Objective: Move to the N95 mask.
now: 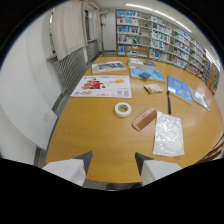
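Currently hovering over worktop (pixel 100 135) | jaws apart, empty | I see the mask (pixel 168 133), bagged, ahead and to the right, beside a brown case (pixel 144 119) | risk: I drift toward tape roll (pixel 122 109), straight ahead.

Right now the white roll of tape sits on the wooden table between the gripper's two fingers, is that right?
Not quite. The gripper view shows the white roll of tape on the wooden table well beyond the open gripper, with nothing between its fingers.
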A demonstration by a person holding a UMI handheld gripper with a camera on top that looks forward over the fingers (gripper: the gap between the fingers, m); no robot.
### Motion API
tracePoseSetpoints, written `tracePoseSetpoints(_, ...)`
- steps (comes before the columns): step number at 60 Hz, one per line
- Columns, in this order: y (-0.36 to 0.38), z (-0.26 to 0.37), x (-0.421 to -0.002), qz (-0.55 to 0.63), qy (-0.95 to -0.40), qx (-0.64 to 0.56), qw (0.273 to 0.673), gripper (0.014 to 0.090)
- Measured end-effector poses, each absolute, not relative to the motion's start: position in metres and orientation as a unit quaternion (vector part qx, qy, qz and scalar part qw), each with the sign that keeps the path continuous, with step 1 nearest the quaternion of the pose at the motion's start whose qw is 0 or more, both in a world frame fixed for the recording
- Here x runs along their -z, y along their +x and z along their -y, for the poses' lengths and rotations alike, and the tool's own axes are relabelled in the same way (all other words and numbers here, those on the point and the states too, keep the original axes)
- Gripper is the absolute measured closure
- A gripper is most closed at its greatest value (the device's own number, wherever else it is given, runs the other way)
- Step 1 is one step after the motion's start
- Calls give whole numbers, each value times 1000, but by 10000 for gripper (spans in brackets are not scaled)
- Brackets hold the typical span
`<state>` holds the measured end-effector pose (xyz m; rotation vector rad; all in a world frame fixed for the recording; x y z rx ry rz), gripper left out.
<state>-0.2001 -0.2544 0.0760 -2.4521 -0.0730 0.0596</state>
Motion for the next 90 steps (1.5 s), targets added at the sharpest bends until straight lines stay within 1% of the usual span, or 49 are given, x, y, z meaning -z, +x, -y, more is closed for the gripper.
tracePoseSetpoints(11,-190,257,-75,25,-942,-24,333,198)
tracePoseSetpoints(18,-169,257,-72,18,-944,-18,328,200)
tracePoseSetpoints(29,-121,260,-59,0,-949,-4,317,200)
tracePoseSetpoints(45,-58,248,-49,-7,-950,6,312,205)
tracePoseSetpoints(55,-28,230,-36,4,-951,7,311,203)
tracePoseSetpoints(71,8,182,-5,18,-950,7,312,205)
tracePoseSetpoints(90,20,136,17,31,-949,-5,313,205)
